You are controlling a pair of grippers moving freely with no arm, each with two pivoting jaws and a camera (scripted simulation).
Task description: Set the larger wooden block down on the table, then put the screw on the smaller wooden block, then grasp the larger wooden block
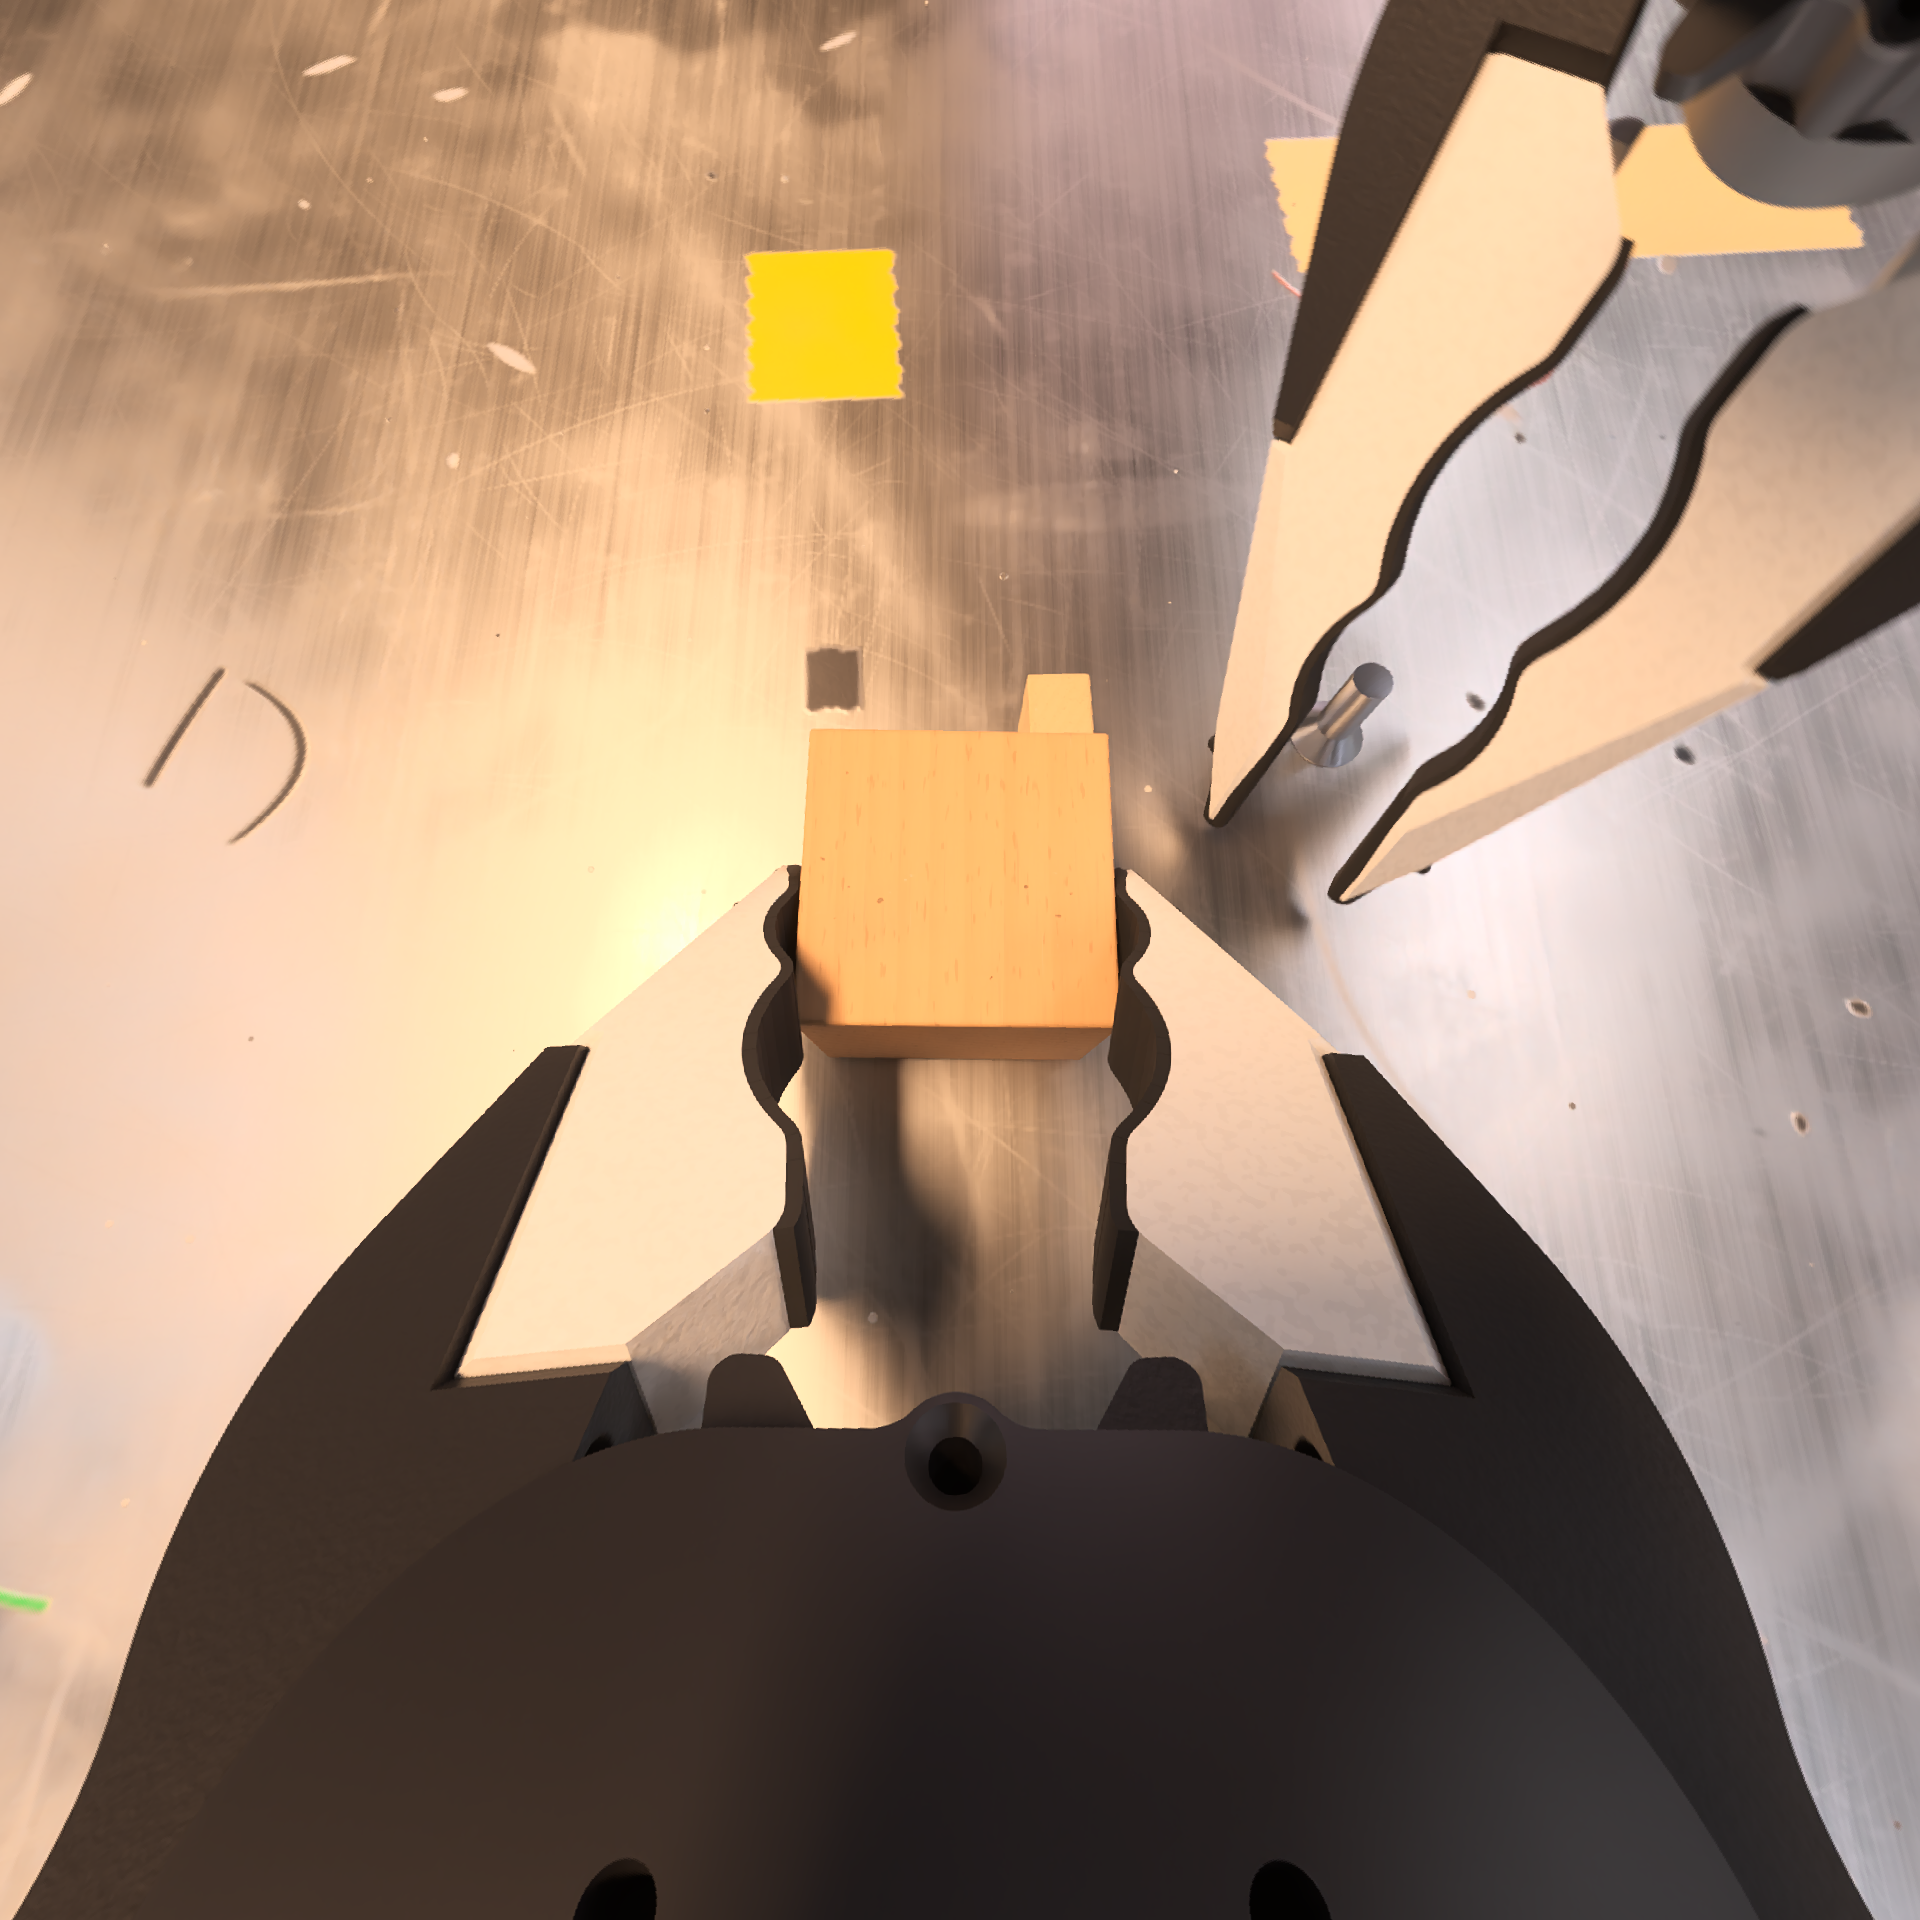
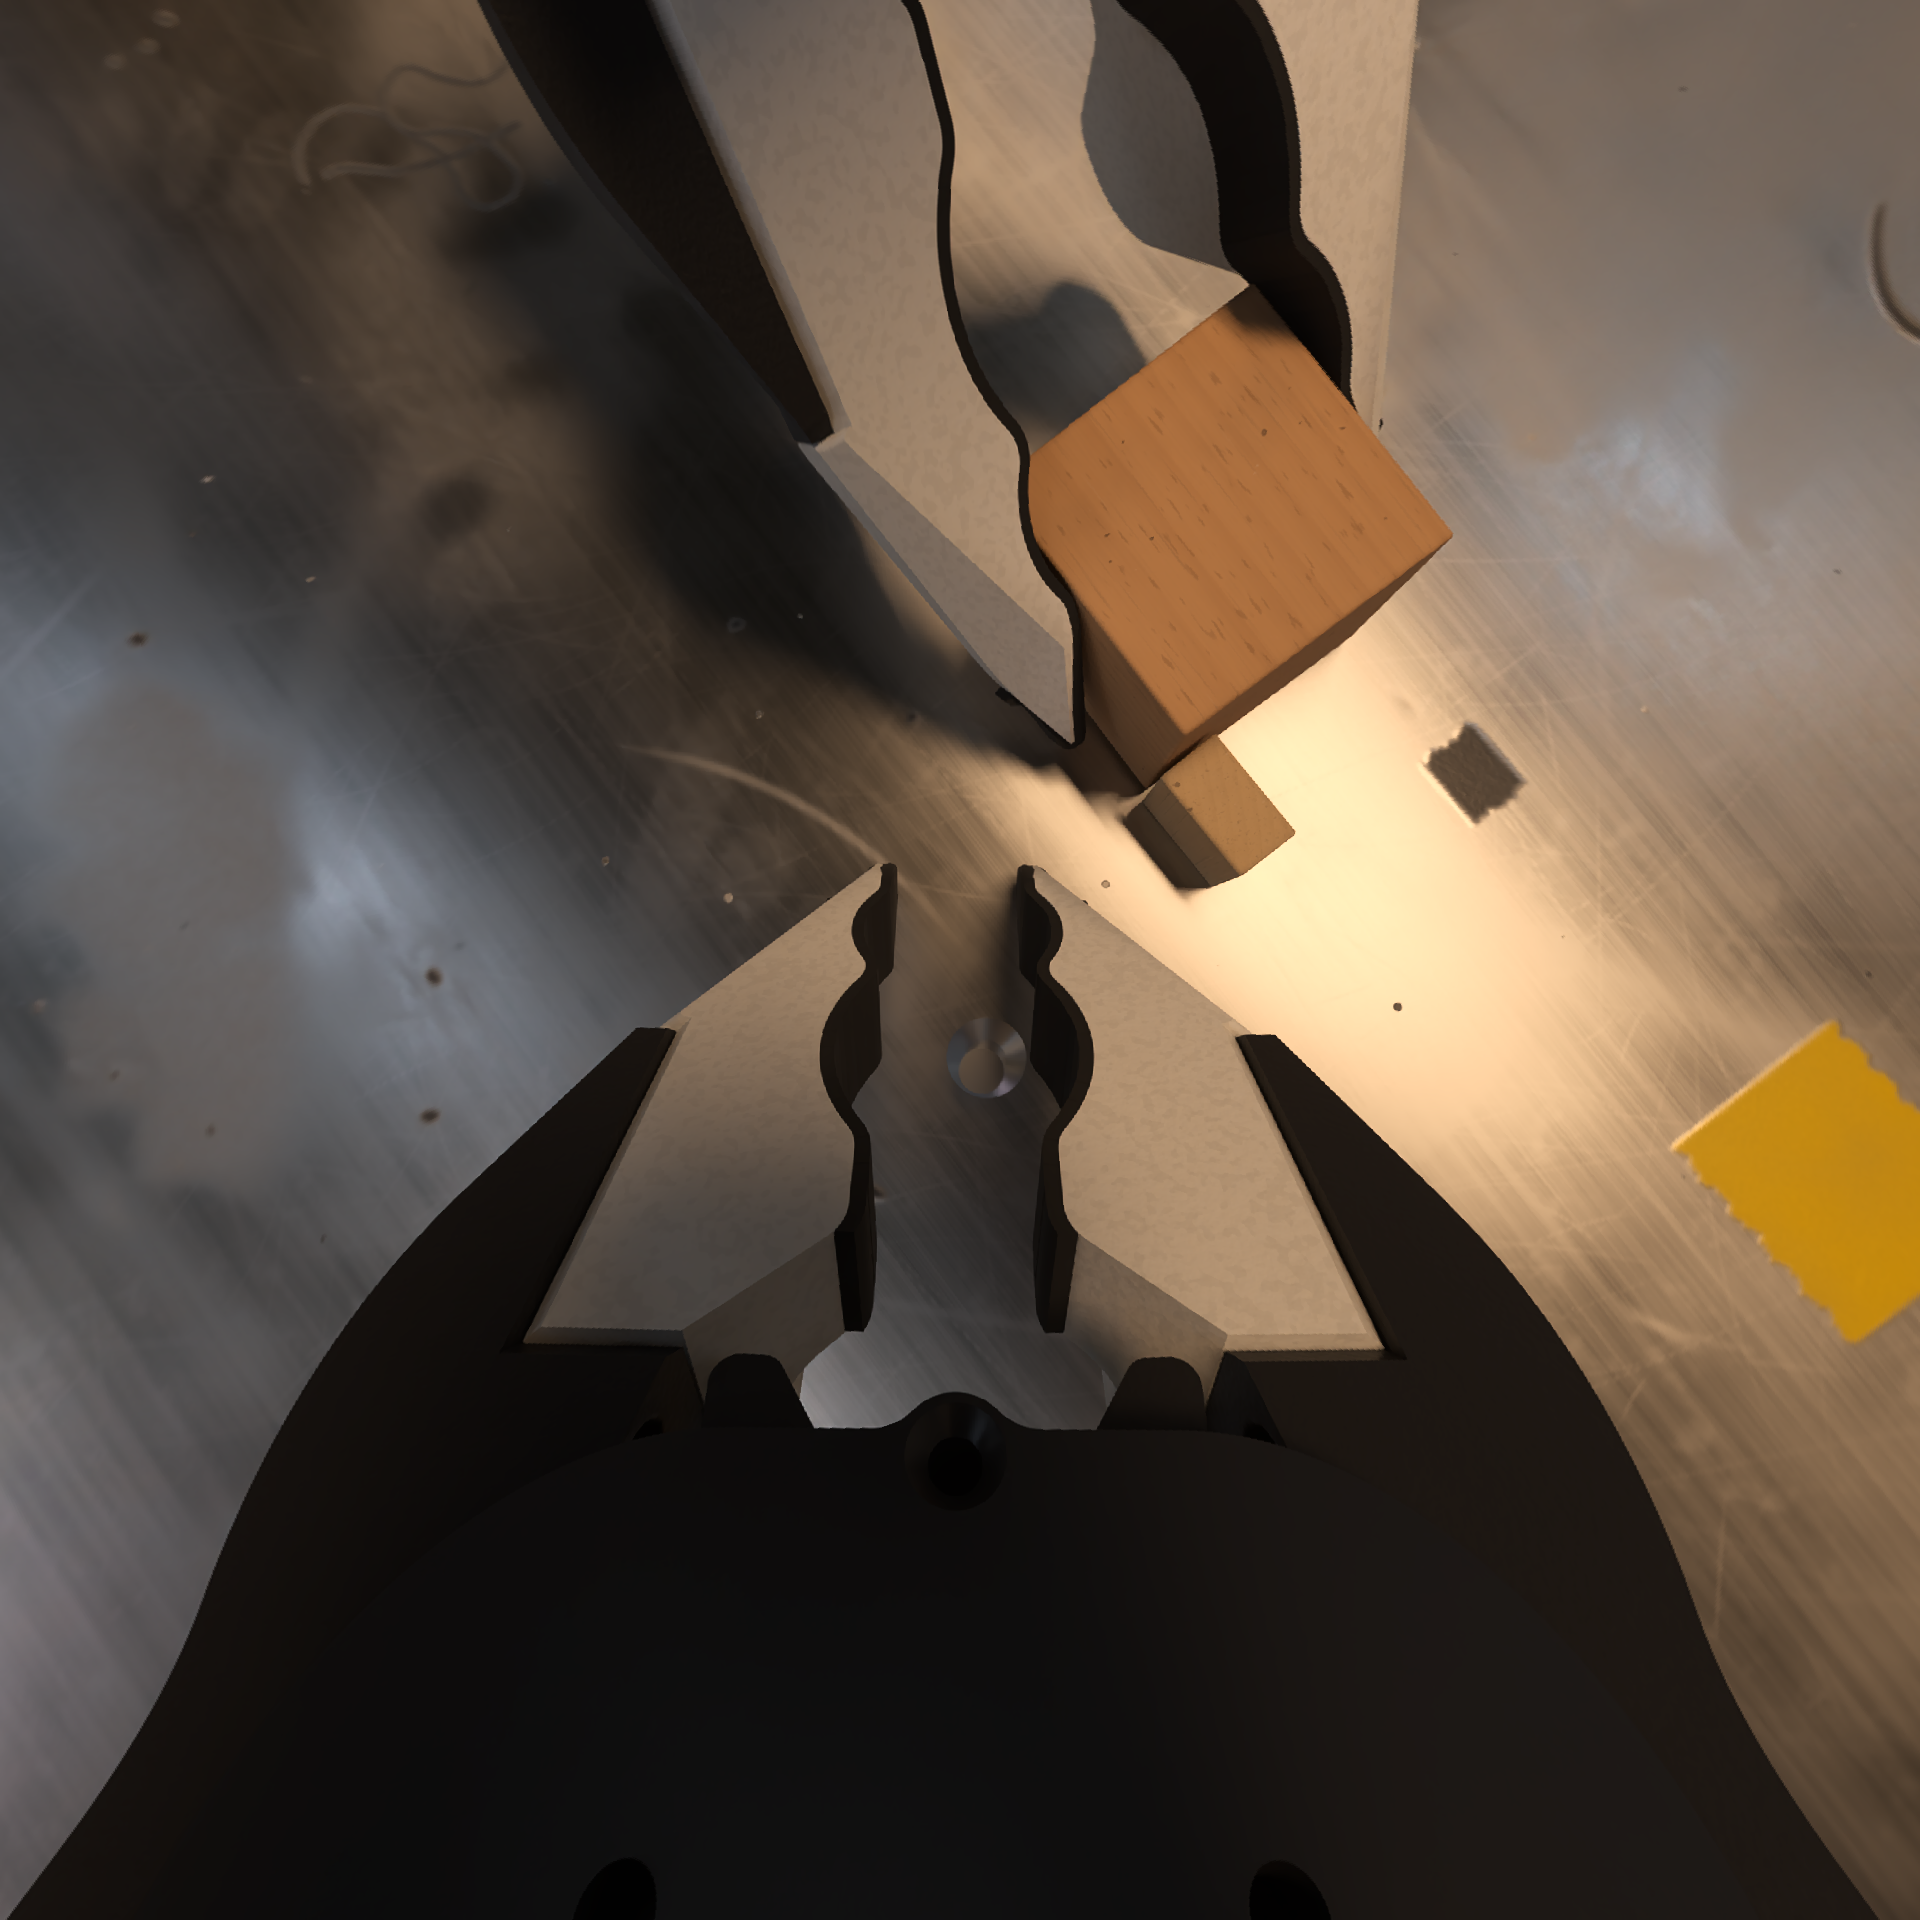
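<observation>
Your left gripper (image 1: pixel 956 883) is clamped on the larger wooden block (image 1: pixel 951 894), one finger on each side. The block looks close above the metal table (image 1: pixel 416 935), but you cannot tell if it touches. It is hard wood with flat, smooth sides, so hold it by two facing sides, near the middle, and it should not slip or tip.

The smaller wooden block (image 2: pixel 1216 821) sits on the table just beside the big one.

Your right gripper (image 2: pixel 956 883) has its fingers apart, with nothing held. The screw (image 2: pixel 985 1060) stands between them, flat head down on the table. It looks small, shiny and slippery, so it may pop out. Pinch its thin stem, low down and softly.
</observation>
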